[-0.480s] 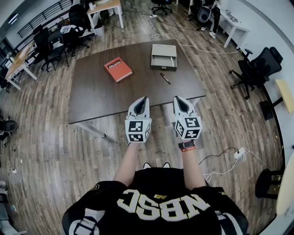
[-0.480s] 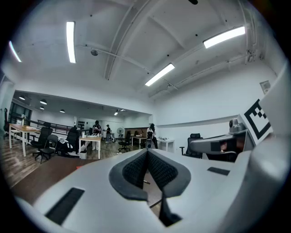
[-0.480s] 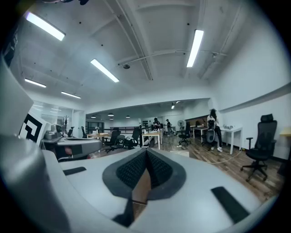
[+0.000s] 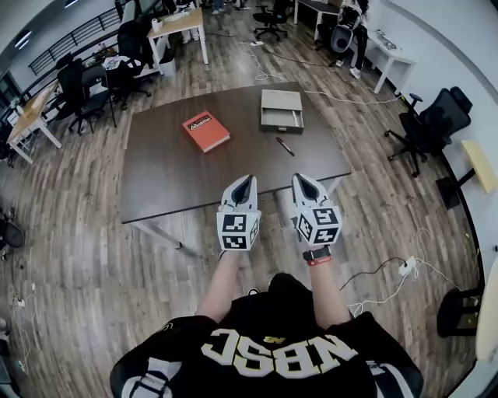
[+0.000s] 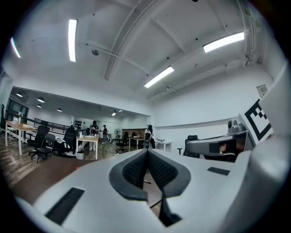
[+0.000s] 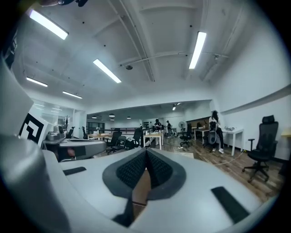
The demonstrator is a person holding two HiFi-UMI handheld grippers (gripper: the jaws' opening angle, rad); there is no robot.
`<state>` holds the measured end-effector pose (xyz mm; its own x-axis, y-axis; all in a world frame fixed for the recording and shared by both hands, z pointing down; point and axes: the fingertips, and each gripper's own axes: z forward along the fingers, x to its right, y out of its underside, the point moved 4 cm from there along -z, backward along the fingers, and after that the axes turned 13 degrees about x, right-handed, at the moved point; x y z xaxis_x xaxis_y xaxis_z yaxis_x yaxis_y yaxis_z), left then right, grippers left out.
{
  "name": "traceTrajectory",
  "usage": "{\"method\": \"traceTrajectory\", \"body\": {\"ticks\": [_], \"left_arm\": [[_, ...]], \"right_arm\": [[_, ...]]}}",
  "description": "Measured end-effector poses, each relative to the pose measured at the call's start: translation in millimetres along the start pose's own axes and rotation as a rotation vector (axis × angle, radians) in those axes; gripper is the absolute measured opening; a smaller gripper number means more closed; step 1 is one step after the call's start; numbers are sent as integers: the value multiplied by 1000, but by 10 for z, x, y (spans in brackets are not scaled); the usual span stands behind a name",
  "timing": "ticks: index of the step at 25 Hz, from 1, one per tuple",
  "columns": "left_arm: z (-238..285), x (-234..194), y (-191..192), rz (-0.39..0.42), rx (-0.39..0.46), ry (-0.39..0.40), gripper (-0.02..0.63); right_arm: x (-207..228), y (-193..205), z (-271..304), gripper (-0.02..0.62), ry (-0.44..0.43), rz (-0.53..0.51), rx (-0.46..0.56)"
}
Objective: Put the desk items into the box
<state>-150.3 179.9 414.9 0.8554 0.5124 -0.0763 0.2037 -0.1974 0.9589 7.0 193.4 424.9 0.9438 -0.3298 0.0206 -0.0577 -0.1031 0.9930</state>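
Here: L gripper [image 4: 243, 182] & R gripper [image 4: 303, 181], jaws pressed together, empty, hovered at lower edge of dark wooden table [image 4: 171, 179]. One slim black pen [image 4: 285, 146] lay diagonal, up-frame, nearest R; orange-red book [image 4: 206, 130] upper left; open grey box [image 4: 282, 110] behind pen.

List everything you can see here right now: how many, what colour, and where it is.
table: one, dark brown, in front of the person
book: one, red-orange, on the table, left part
box: one, grey, on the table's far side, right of the book
pen: one, dark, on the table, just nearer than the box
office chairs: several, black, around the room
desks: several, light-topped, far end of the room
power strip: one, white, on the floor at right
left gripper: one, white, jaws together, empty, over the table's near edge
right gripper: one, white, jaws together, empty, beside the left
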Motion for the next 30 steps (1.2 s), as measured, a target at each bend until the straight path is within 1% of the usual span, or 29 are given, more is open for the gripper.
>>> {"method": "traceTrajectory", "body": {"ticks": [4, 6, 9, 14, 16, 19, 24, 27, 30], "left_arm": [[58, 17, 102, -46, -17, 37, 14], [96, 30, 151, -49, -22, 56, 14], [196, -28, 180, -37, -16, 60, 14], [573, -271, 279, -33, -18, 22, 14], [777, -357, 329, -20, -17, 13, 14], [1137, -428, 376, 2, -14, 4, 14], [1776, -546, 361, 26, 9, -46, 14], [2140, -605, 473, 25, 4, -79, 14], [2449, -618, 622, 15, -4, -101, 14]], "right_arm": [[2, 39, 19, 9, 9, 11, 1], [32, 57, 49, 9, 23, 14, 11], [93, 118, 172, 9, 31, 25, 17], [287, 203, 590, 8, 4, 38, 7], [410, 238, 821, 9, -7, 45, 8], [651, 248, 1184, 9, -26, 57, 12], [1044, 116, 1786, 8, -81, 42, 27], [1317, 125, 2064, 9, -106, 39, 14], [1585, 236, 2240, 9, -115, 53, -6]]}}
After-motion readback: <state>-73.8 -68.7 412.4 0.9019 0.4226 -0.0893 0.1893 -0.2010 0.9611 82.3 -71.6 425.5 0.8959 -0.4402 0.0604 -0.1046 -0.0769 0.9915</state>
